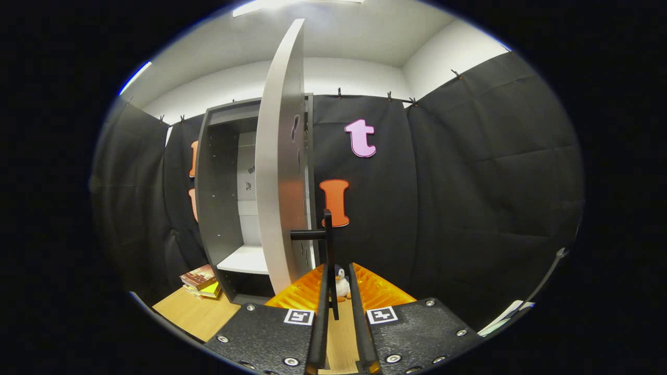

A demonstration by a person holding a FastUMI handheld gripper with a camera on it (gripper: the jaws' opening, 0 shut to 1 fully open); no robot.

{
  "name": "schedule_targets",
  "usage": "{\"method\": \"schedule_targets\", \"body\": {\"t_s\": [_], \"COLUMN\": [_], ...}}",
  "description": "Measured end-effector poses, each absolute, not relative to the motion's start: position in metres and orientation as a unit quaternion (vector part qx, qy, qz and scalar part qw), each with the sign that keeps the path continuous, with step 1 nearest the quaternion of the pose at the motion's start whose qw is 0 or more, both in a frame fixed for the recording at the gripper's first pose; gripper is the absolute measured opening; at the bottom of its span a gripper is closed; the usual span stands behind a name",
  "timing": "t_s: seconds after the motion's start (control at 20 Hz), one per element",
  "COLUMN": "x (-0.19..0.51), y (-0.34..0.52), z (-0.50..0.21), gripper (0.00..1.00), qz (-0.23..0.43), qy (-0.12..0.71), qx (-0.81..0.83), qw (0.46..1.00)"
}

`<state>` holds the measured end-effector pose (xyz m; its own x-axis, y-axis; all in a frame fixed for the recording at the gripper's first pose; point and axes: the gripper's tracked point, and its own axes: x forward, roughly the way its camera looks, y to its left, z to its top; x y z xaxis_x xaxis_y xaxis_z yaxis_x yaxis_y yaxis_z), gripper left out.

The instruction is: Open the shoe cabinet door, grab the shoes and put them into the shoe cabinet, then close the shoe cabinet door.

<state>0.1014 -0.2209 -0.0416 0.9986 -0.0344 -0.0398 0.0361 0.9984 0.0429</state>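
While my jaws clamp door handle, pull steadily along hinge arc, swing shoe cabinet door fully open.

Black cloth walls, white ceiling

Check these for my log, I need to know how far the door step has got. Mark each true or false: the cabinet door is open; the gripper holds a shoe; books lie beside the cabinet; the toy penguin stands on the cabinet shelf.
1. The cabinet door is open: true.
2. The gripper holds a shoe: false, its fingers close around the door handle.
3. Books lie beside the cabinet: true.
4. The toy penguin stands on the cabinet shelf: false, it stands on the table, just beyond the fingers.
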Motion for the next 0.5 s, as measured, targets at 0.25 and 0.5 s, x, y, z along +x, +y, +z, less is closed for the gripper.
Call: {"method": "schedule_targets", "body": {"t_s": [0.25,0.5], "x": [0.094,0.077], "y": [-0.221,-0.224], "z": [-0.037,-0.031], "gripper": [0.24,0.24], "qz": [-0.022,-0.044], "qy": [0.015,0.013], "qx": [0.006,0.002], "qw": [1.000,0.999]}}
